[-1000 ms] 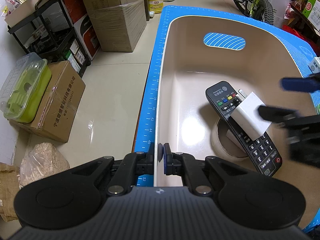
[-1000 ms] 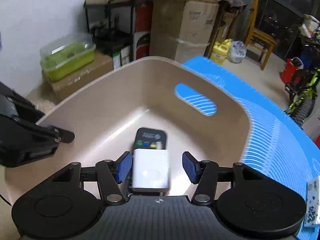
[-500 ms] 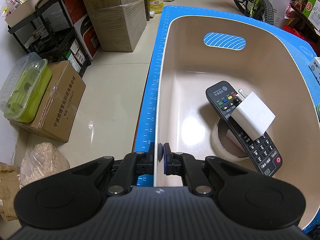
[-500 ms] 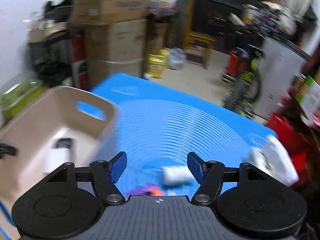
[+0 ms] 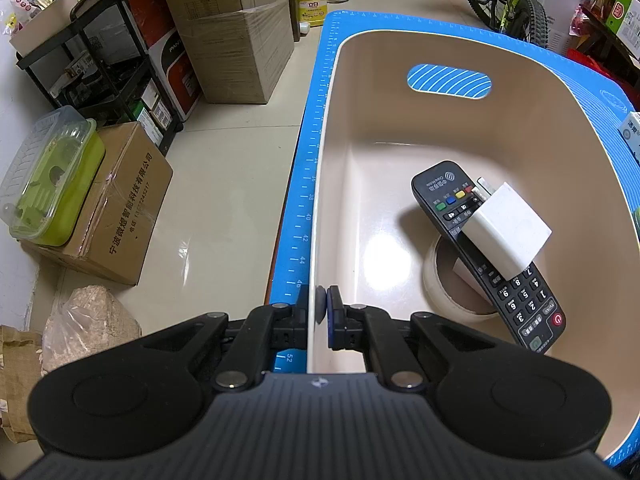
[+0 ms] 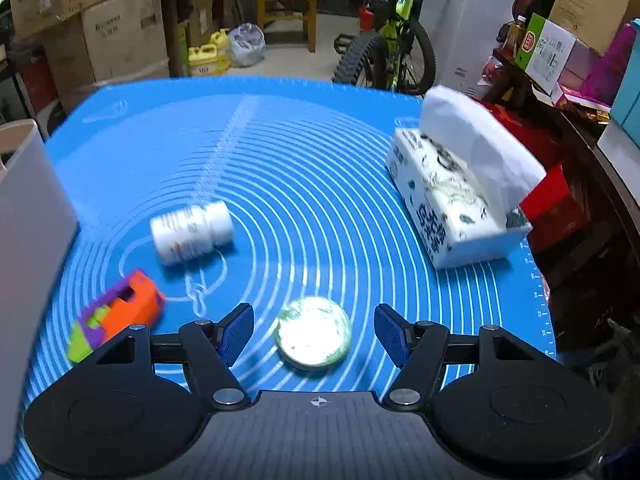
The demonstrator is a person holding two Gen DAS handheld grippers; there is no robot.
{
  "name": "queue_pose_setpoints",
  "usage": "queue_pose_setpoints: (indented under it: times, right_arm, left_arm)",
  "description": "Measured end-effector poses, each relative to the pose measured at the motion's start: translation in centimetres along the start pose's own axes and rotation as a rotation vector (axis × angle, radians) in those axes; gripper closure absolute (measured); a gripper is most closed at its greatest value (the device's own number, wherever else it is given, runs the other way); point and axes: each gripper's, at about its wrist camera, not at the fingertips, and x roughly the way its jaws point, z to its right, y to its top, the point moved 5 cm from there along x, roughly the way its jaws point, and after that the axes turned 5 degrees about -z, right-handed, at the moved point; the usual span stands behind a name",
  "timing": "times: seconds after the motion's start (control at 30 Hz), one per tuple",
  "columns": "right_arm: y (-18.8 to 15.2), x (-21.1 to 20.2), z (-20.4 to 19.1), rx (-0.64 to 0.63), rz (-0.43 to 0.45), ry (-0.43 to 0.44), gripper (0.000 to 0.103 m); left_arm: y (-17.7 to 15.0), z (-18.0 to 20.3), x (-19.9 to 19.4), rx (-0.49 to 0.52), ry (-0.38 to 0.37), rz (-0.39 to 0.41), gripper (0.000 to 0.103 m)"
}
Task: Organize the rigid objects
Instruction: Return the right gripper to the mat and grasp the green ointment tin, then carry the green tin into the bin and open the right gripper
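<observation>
We read the left gripper point(image 5: 318, 312) as clamped: its fingers point(image 5: 334, 316) are pressed together on the near rim of the beige bin point(image 5: 400, 100), one finger outside the wall, one inside. The bin sits on the blue mat point(image 5: 308, 184) at the counter's left edge; beyond that edge the floor drops away w/ cardboard boxes point(image 5: 236, 28) alongside.

Inside the bin: a black remote point(image 5: 516, 292) lies diagonally, propped on a tape roll point(image 5: 436, 280). A white charger block point(image 5: 508, 232) rests on top of the remote. Bin floor left of the remote is bare.

The right gripper point(image 6: 314, 336) has its fingers point(image 6: 236, 332) spread wide, gripping nothing. Btwn them in view, on the mat, lies a round shiny disc point(image 6: 314, 334); we cannot tell whether the fingers are at its level or above it.

Other items on the mat, right wrist view:
- White pill bottle point(image 6: 192, 234), on its side, ahead and left.
- Orange/purple/green toy point(image 6: 116, 314), near the left finger.
- Tissue pack point(image 6: 452, 196), at the mat's right edge.
- Bin wall point(image 6: 28, 220), far left.

Open mat runs from the disc fwd to the far edge.
</observation>
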Motion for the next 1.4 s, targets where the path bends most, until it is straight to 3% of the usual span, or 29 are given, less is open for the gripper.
queue_pose_setpoints:
  times: [0.2,0.5,0.57,0.73,0.9,1.07,1.4]
  right_arm:
    - [-0.8,1.9,0.1,0.002,-0.03,-0.015,0.031]
    - [-1.3,2.8,-0.2,0.004,-0.037,0.002,0.043]
    - [-1.2,2.9,-0.4,-0.001,-0.03,-0.002,0.049]
    - [-1.3,2.6,-0.8,-0.028,-0.009,-0.02,0.049]
    - [-0.8,0.1,-0.9,-0.034,0.086,-0.033,0.049]
    - [0.7,-4.4,-2.4,-0.073,0.207,0.028,0.049]
    - [3.5,-12.7,-12.1,-0.277,0.386,0.242,0.049]
  left_arm:
    - [0.0,0.0,0.0,0.003,0.001,0.0,0.094]
    - [0.0,0.0,0.0,0.002,0.002,0.0,0.094]
    - [0.0,-0.1,0.0,0.002,0.002,-0.001,0.094]
    - [0.0,0.0,0.0,0.002,0.002,-0.001,0.094]
    - [0.0,0.0,-0.1,0.003,0.002,-0.001,0.094]
    - [0.0,0.0,-0.2,0.004,0.003,-0.001,0.094]
    - [-0.1,0.2,-0.2,0.005,0.008,0.0,0.094]
